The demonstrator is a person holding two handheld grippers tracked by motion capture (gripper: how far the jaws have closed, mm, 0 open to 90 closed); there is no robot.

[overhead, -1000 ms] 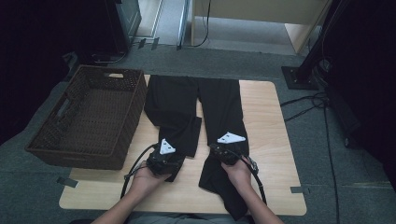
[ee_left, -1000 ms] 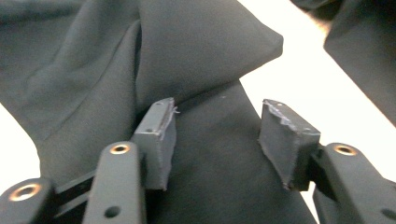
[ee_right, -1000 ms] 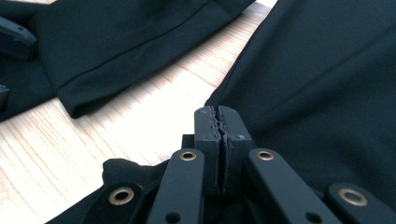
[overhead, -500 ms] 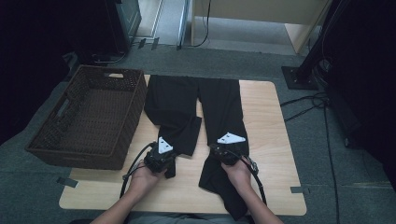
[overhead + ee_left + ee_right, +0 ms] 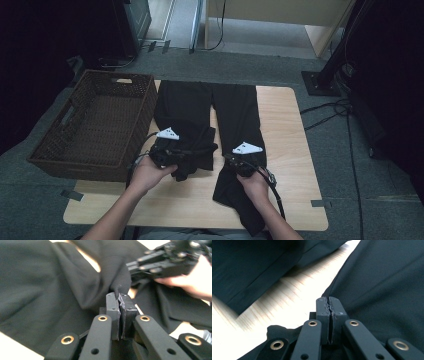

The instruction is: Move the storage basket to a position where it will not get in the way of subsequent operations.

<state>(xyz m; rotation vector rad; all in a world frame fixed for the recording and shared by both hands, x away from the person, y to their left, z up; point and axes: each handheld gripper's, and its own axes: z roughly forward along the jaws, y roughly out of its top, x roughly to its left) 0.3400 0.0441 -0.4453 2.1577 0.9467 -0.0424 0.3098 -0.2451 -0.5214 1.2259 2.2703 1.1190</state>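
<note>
Black trousers lie on the wooden table, waist far, legs toward me. My left gripper is shut on a bunch of the left leg's cloth and holds it raised off the table. In the left gripper view the pads pinch a peak of black fabric. My right gripper rests low on the right leg. In its own view the right gripper is shut at the inner edge of that leg, with cloth under the jaws.
A dark wicker basket stands at the table's left side, close to my left hand. Bare wood shows to the right of the trousers and along the near edge. Cables and a stand base sit on the floor at right.
My left gripper has closed on the left leg's folded end and risen, pulling the cloth up and slightly left. The right gripper has stayed in place.
</note>
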